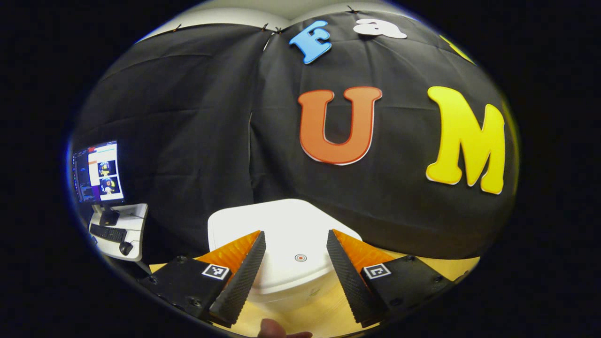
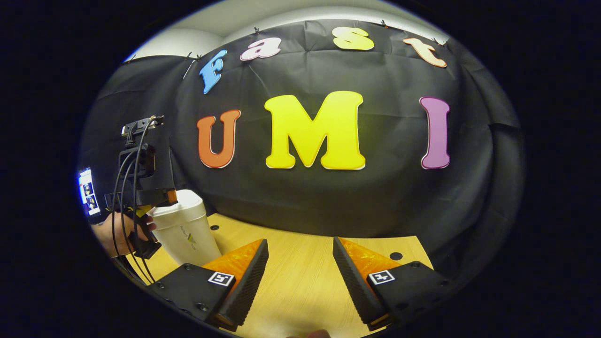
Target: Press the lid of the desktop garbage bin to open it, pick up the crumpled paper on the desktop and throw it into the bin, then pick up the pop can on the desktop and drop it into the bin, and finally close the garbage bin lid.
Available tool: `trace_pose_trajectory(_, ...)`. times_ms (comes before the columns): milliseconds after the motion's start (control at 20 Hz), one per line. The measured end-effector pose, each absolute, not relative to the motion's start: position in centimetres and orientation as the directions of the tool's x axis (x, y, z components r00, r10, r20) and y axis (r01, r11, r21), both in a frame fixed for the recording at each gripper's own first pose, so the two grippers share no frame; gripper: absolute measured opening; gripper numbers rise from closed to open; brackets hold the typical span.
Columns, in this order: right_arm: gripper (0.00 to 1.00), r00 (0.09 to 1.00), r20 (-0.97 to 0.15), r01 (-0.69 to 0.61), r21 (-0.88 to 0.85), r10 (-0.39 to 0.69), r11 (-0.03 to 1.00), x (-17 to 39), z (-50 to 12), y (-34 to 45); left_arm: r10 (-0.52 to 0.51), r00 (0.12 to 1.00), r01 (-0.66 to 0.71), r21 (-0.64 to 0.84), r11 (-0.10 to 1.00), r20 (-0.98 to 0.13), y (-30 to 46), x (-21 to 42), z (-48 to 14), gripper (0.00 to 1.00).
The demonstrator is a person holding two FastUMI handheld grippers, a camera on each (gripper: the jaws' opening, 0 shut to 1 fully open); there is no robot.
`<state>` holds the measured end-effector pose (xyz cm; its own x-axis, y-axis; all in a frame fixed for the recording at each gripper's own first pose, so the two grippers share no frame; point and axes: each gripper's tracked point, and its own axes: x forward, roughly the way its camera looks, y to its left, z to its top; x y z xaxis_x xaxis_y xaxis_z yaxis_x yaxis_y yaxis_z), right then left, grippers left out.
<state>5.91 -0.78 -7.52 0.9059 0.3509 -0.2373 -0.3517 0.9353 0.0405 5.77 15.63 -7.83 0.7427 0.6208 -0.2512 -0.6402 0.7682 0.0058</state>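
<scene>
**Inspector A:** Left gripper view is showing the left gripper (image 1: pixel 296 277) standing wide, nothing between its fingers (image 1: pixel 242 277). It is hanging just over the white bin (image 1: pixel 281 225), with the closed lid (image 1: pixel 286 234) directly ahead and the small round button (image 1: pixel 300 257) sitting between the two fingers.

**Inspector B:** Right gripper view is agreeing. The right gripper (image 2: pixel 300 281) is also standing wide and carrying nothing, looking out over the bare wooden table (image 2: pixel 305 267). Off to its left the bin is standing upright at the table's edge, and a hand (image 2: pixel 119 232) is holding the other gripper above it.

**A:** How is the lid going to handle, in your judgement?

**B:** It is looking like smooth, stiff plastic, likely slippery and light. The bin is narrow at the base, so I am judging it apt to tip or slide under a sideways shove. The press should be going straight down on the round button, with a fingertip, not a pinch.

**A:** Paper and can?

**B:** I am not locating either from here, so I am offering no grasp point. Beyond the bin, a monitor (image 1: pixel 97 171) and keyboard (image 1: pixel 109 232) are sitting on a side stand.
</scene>
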Motion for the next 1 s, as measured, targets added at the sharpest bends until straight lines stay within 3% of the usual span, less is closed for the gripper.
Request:
trace_pose_trajectory(150, 0.87, 0.935, -0.173, -0.310, 0.022, 0.309, 0.951, 5.7, -4.9, -0.9, 0.502, 0.843, -0.513, -0.005, 0.859, -0.195, 12.8, 6.4, -3.9, 0.87)
trace_pose_trajectory(300, 0.88, 0.960, -0.106, -0.260, 0.022, 0.261, 0.965, 5.1, -2.3, -1.0, 0.360, 0.923, -0.367, -0.030, 0.930, -0.134, 9.9, 6.6, -1.1, 0.96)
trace_pose_trajectory(400, 0.88, 0.968, -0.071, -0.240, 0.016, 0.240, 0.971, 4.4, -0.8, -0.8, 0.276, 0.956, -0.282, -0.054, 0.958, -0.095, 8.0, 6.2, 0.6, 0.96)
trace_pose_trajectory(800, 0.88, 0.991, 0.035, -0.131, -0.025, 0.131, 0.991, 1.7, 2.7, -0.5, 0.055, 0.998, -0.057, -0.076, 0.995, -0.031, 1.3, 2.1, 2.2, 0.96)
trace_pose_trajectory(1000, 0.89, 0.993, 0.038, -0.110, -0.007, 0.110, 0.994, 0.7, 2.7, -0.1, 0.011, 1.000, -0.012, -0.055, 0.998, -0.022, 0.1, 0.4, 2.1, 0.96)
